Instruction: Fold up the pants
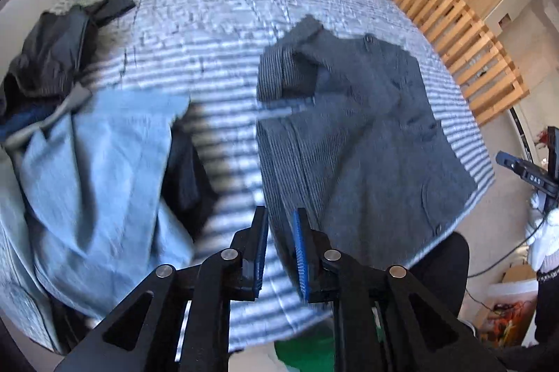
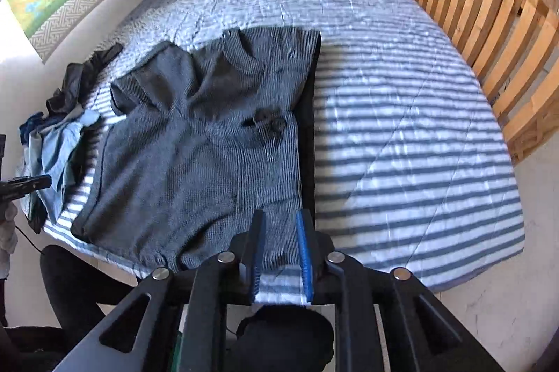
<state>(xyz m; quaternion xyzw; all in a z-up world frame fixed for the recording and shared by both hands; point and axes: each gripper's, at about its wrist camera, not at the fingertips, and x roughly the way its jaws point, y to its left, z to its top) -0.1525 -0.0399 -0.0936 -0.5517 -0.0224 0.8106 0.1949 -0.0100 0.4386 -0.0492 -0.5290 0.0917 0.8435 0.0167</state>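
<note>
Left wrist view: the left gripper (image 1: 281,214) hangs with its jaws slightly apart and nothing between them; striped bedcover shows through the gap. The pants (image 1: 353,134) lie just ahead and to the right of the fingertips, a dark grey, finely ribbed cloth folded into a thick, roughly rectangular bundle, with a buttoned pocket flap on top and one corner at the far end turned up. By my reading the main folds are done and the bundle has been set down; what may remain is flattening that raised corner and squaring the edges. To the left of the tool sits a loose pile (image 1: 87,162) of pale blue and black garments, crumpled and unfolded. The bed (image 1: 216,22) wears a quilted, puckered cover with blue and white stripes.

Right wrist view: the right gripper (image 2: 281,218) is likewise released, jaws a little apart, only cover visible between the blue pads. The pants spread ahead and to the left, near edge just under the fingertips, soft and wrinkled, a dark button near the middle. A slatted wooden rail (image 2: 471,5) curves along the right.
</note>
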